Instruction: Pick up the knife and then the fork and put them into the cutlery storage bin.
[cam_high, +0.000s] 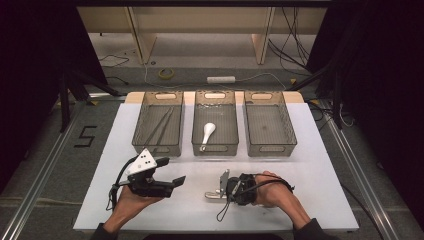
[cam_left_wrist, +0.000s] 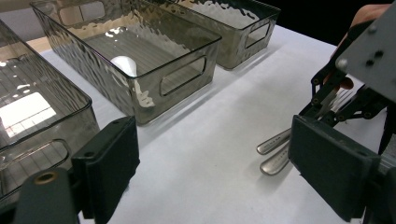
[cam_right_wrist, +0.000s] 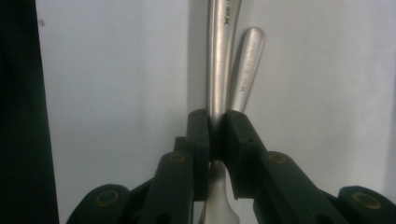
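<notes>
Right gripper (cam_right_wrist: 215, 128) clamped narrow on the upper of two metal handles (cam_right_wrist: 223, 56) at lower centre of the tabletop (cam_high: 310, 150), likely for lifting toward the bins (cam_high: 215, 127); left gripper (cam_high: 162, 182) idle, jaws wide, empty.

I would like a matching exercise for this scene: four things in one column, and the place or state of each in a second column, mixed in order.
Things:
1. white spoon
2. chopsticks
3. right gripper
4. left gripper

Places or states:
A. open, nothing between its pads
B. in the middle bin
C. shut on a metal utensil handle
D. in the left bin

Pairs: 1-B, 2-D, 3-C, 4-A
</notes>
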